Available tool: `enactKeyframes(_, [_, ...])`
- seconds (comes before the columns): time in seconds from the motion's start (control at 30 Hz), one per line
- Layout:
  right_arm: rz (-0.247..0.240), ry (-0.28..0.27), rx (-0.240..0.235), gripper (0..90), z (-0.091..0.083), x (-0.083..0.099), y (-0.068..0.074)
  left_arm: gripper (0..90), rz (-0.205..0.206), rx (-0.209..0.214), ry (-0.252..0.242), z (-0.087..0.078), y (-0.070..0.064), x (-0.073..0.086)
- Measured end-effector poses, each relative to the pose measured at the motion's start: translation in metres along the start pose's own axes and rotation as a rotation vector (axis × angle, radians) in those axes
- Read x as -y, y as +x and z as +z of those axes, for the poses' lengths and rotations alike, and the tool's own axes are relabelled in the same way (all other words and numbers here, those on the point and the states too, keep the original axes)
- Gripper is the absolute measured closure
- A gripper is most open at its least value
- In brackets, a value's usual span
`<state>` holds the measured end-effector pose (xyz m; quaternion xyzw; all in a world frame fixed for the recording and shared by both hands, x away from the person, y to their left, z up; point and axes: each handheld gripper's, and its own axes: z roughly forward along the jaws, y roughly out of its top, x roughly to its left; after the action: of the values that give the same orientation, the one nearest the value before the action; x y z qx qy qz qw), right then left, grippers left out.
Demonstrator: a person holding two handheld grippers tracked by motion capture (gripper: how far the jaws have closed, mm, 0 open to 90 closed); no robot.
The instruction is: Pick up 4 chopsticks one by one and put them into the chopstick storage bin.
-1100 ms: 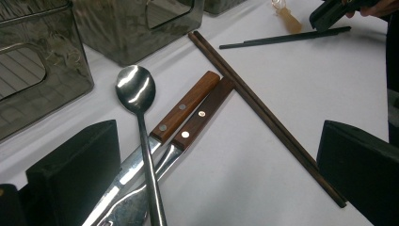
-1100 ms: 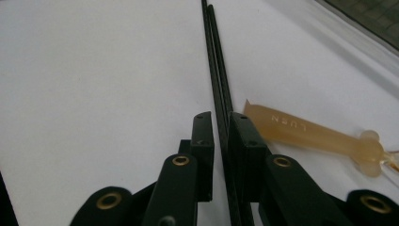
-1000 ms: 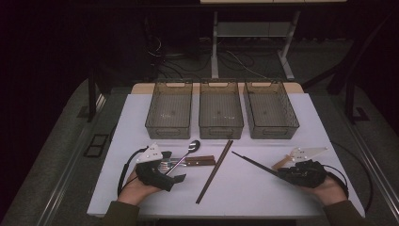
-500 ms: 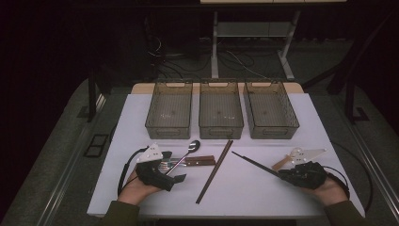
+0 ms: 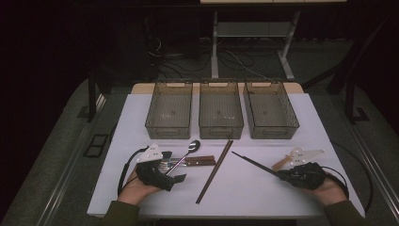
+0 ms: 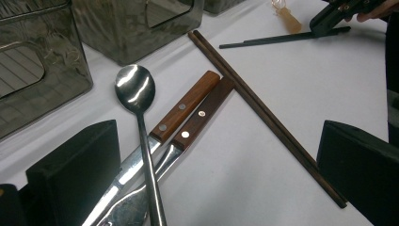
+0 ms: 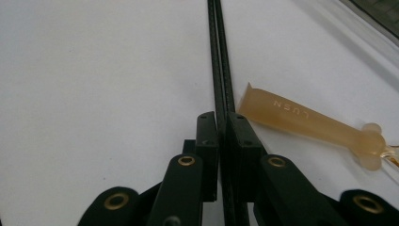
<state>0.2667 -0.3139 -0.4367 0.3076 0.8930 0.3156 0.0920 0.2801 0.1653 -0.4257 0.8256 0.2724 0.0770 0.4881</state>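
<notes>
My left gripper (image 5: 173, 168) rests at the table's front left, open; its wide-apart jaws (image 6: 216, 136) straddle the metal ends of a steel spoon (image 5: 188, 153) (image 6: 136, 94) and two wooden-handled pieces of cutlery (image 5: 200, 161) (image 6: 188, 106). A pair of brown chopsticks (image 5: 215, 172) (image 6: 263, 110) lies diagonally just right of them. At the front right, my right gripper (image 5: 282, 175) (image 7: 223, 127) is shut on a pair of black chopsticks (image 5: 251, 162) (image 7: 219, 61), which lie flat pointing toward the middle. An amber plastic handle (image 7: 306, 122) (image 5: 281, 162) lies beside that gripper.
Three empty smoky-clear bins stand in a row at the back: left (image 5: 167, 129), middle (image 5: 221, 129), right (image 5: 273, 129). The white table (image 5: 244, 197) has bare surface between the grippers. Dark floor and cables lie beyond the far edge.
</notes>
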Motion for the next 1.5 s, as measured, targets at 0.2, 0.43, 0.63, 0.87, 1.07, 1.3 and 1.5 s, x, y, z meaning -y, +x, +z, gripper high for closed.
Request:
enactKeyframes(0.2, [0.003, -0.001, 0.014, 81.8, 0.000, 0.000, 0.000, 0.0, -0.002, -0.001, 0.000, -0.001, 0.000, 0.000])
enactKeyframes(0.43, [-0.001, 0.009, 0.005, 81.9, 0.002, 0.000, 0.000, 0.0, -0.001, 0.001, -0.001, 0.000, 0.000, 0.000])
enactKeyframes(0.63, [-0.018, 0.028, -0.004, 81.1, 0.006, -0.001, 0.002, 0.0, -0.001, 0.000, -0.001, 0.000, 0.000, 0.000])
enactKeyframes(0.87, [0.009, 0.021, -0.012, 79.8, 0.010, -0.004, 0.003, 0.0, -0.001, 0.000, 0.001, 0.000, 0.000, 0.000])
enactKeyframes(1.07, [0.019, 0.013, -0.012, 83.4, 0.011, -0.003, 0.004, 0.0, 0.000, -0.001, 0.002, 0.000, 0.000, 0.000])
enactKeyframes(1.3, [0.009, 0.011, -0.004, 83.6, 0.011, -0.002, 0.005, 0.0, -0.001, -0.002, 0.001, 0.000, 0.000, 0.000])
enactKeyframes(1.5, [0.013, -0.002, -0.028, 84.5, 0.011, -0.001, 0.002, 0.0, -0.001, -0.001, -0.001, 0.000, 0.000, 0.000])
